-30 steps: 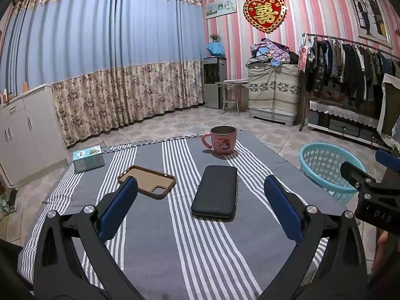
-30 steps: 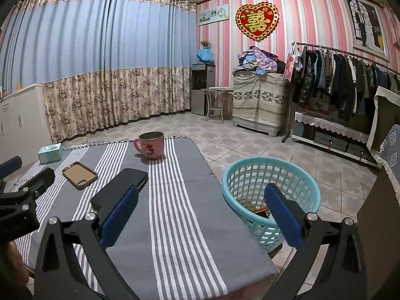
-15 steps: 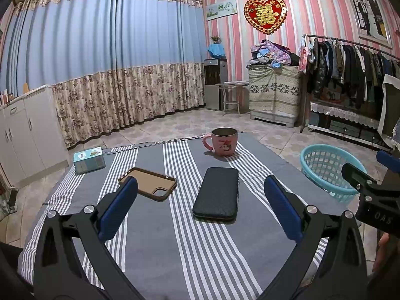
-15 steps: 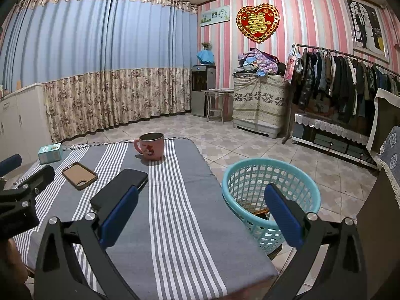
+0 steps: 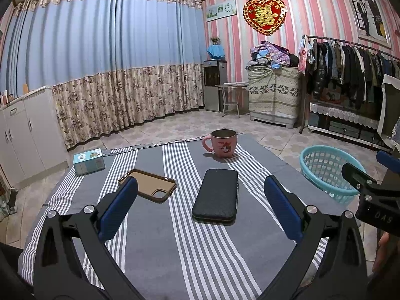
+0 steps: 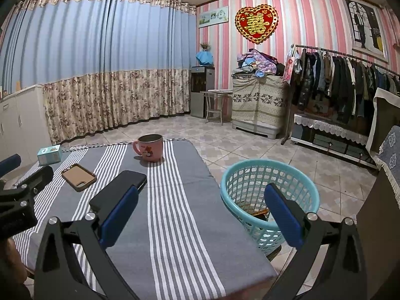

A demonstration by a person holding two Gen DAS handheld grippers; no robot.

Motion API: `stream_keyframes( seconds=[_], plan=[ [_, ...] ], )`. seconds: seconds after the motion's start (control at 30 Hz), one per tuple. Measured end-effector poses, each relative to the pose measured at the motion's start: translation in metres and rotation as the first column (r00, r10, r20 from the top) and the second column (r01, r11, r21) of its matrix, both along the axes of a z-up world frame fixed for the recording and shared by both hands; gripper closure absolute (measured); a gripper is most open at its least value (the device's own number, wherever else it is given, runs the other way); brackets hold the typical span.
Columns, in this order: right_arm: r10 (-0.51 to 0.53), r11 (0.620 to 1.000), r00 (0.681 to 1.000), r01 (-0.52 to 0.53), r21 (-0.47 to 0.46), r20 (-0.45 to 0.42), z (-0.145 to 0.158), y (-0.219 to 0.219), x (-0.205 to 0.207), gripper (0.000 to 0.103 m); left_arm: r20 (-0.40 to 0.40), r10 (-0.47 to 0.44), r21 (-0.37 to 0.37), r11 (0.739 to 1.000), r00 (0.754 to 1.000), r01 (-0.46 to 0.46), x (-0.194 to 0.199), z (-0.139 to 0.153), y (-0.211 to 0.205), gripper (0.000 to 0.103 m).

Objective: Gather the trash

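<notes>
**Trash sits in the blue basket while both claws wait wide apart**

Trash (image 6: 257, 208) lies at the bottom of the light blue basket (image 6: 270, 167). It looks like brown and orange bits, but they are too small to tell what they are. The basket stands on the tiled floor, just beside the right edge of the surface (image 5: 175, 250).

Closest of all, the left claw (image 5: 200, 205) hangs over the near part of the striped grey cloth. Its two blue pads are far apart and hold nothing. The right claw (image 6: 200, 205) hangs over the right edge of the surface, with one pad above the cloth and the other above the basket. It is wide apart too, and empty.

A bit farther on, a black phone (image 5: 216, 196) lies flat in the middle of the cloth. A brown phone case (image 5: 147, 185) lies to its left, apart from it.

Farther back stands a pink cup (image 5: 222, 145), upright. A small blue box (image 5: 88, 161) rests near the far left corner.

Behind it all hang blue curtains and a rack of dark clothes.
</notes>
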State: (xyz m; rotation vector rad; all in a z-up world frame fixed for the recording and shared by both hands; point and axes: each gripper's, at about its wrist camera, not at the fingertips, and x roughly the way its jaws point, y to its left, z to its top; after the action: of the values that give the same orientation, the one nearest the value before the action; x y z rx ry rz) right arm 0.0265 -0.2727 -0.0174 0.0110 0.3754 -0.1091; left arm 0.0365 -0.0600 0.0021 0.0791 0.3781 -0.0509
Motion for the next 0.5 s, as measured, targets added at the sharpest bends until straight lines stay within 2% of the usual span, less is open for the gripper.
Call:
stream_keyframes(
  seconds=[0.5],
  plan=[
    [0.001,1.000,1.000,-0.001,0.006,-0.001,0.0014,0.0009,-0.0005,0.004,0.002,-0.002,-0.003,1.000,1.000,0.002,-0.0010,0.0010,-0.0002,0.005]
  ],
)
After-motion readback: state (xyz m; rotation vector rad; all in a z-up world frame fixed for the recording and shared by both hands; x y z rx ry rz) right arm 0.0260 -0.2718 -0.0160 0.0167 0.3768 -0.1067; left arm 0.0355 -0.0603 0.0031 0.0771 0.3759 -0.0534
